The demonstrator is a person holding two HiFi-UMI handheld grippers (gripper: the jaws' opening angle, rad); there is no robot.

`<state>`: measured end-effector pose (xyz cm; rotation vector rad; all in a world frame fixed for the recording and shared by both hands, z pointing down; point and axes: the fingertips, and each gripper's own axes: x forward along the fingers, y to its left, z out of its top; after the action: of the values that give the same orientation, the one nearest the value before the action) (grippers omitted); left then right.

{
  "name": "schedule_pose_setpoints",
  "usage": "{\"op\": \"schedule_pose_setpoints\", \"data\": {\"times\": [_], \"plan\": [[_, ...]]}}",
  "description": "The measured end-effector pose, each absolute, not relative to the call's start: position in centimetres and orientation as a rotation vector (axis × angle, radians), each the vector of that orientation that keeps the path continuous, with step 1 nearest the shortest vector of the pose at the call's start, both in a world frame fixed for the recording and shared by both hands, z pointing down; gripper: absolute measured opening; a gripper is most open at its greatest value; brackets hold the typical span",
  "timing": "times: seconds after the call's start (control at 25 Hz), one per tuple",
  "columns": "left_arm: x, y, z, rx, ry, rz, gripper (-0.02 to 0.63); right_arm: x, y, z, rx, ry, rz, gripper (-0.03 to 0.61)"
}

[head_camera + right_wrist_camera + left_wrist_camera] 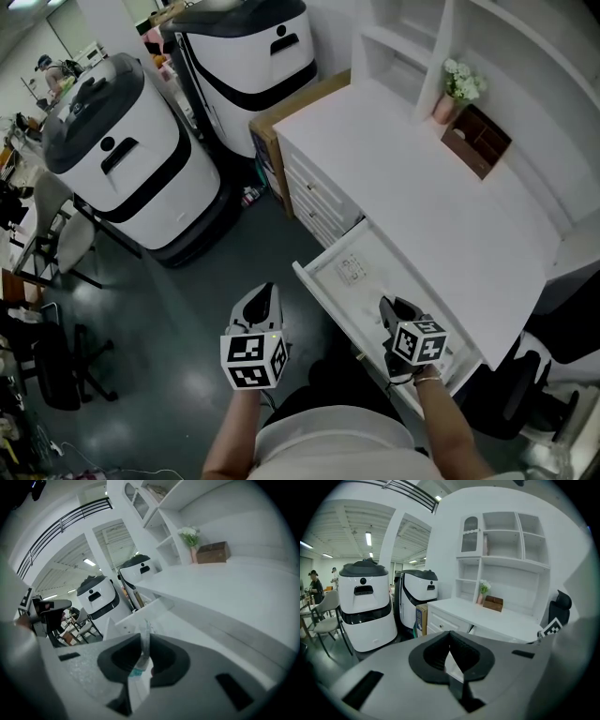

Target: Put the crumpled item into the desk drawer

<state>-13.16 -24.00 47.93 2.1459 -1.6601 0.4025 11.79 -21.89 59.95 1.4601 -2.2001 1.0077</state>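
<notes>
**Crumpled item pinched over the open drawer**

The crumpled item (142,654), a thin, pale, see-through scrap with a touch of teal print, is squeezed flat between the pads of the right gripper (392,307). The jaws are clenched on it. The grip looks set low on the scrap, probably so that the free end leads the way in and drops clear once the jaws let go.

Its long axis runs along the jaws. The loose end sticks out past the fingertips and points ahead and down into the drawer (370,286). The broad faces lie against the pads, and the narrow edge faces the camera.

In the head view the gripper hangs over the drawer's inside, just behind its front rim and toward the end nearer the person. I cannot tell whether the scrap touches the drawer floor. The drawer stands pulled well out from under the front edge of the desk (422,197), which leaves room to lower the item straight in.

The left gripper (265,294) hangs off the drawer's front, over the floor, with its jaws together on nothing. It is likely parked out of the way.
</notes>
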Motion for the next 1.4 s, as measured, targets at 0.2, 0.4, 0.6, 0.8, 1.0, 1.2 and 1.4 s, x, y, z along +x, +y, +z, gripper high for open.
{"op": "schedule_pose_setpoints", "data": {"times": [0.2,0.4,0.6,0.8,1.0,1.2,1.4], "plan": [[-13.4,-24.3,48.2,2.126,-1.667,0.399,-0.005,11.5,-22.2,61.9,1.399,-2.149,1.014,0.048],[-13.5,-24.2,48.7,2.105,-1.673,0.404,-0.005,11.7,-22.2,64.4,1.354,-2.071,1.023,0.048],[-13.8,-24.0,49.1,2.085,-1.681,0.414,-0.005,12.1,-21.5,66.7,1.318,-1.998,1.069,0.048],[-14.1,-23.8,49.3,2.068,-1.69,0.415,-0.005,12.1,-20.9,68.4,1.282,-1.948,1.082,0.048],[-14.3,-23.6,49.4,2.057,-1.694,0.418,-0.005,12.4,-20.8,69.4,1.268,-1.905,1.046,0.048],[-14.2,-23.6,49.6,2.054,-1.693,0.424,-0.005,13.0,-20.8,70.2,1.275,-1.868,1.019,0.048],[-14.1,-23.5,49.7,2.053,-1.689,0.431,-0.005,13.2,-20.8,70.4,1.296,-1.86,1.049,0.048]]}}
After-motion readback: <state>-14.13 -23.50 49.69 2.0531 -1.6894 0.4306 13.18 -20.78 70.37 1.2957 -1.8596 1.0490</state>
